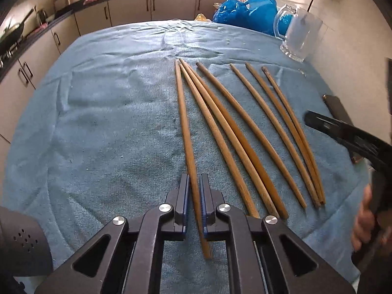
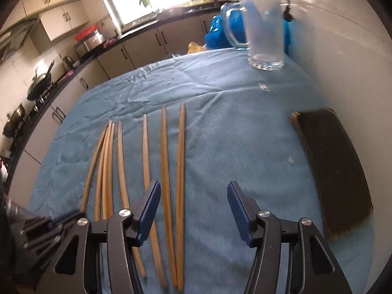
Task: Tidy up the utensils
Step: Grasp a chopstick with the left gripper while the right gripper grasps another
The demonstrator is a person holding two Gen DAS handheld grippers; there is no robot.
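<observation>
Several wooden chopsticks [image 1: 235, 132] lie side by side on a blue towel [image 1: 110, 122]. My left gripper [image 1: 194, 188] is shut on the leftmost chopstick [image 1: 183, 122], whose near end sticks out behind the pads. In the right wrist view my right gripper [image 2: 193, 188] stands open low over the two rightmost chopsticks [image 2: 181, 159], its pads apart from them. The left gripper [image 2: 65, 218] shows there at the lower left, holding the leftmost stick [image 2: 94, 166]. One finger [image 1: 325, 125] of the right gripper enters the left wrist view from the right.
A glass mug [image 2: 265, 31] stands at the towel's far right corner, by blue plastic bags [image 1: 247, 9]. A dark flat board [image 2: 335, 171] lies along the right edge by the white wall. A hand [image 1: 365, 218] holds the right gripper. Kitchen cabinets run behind.
</observation>
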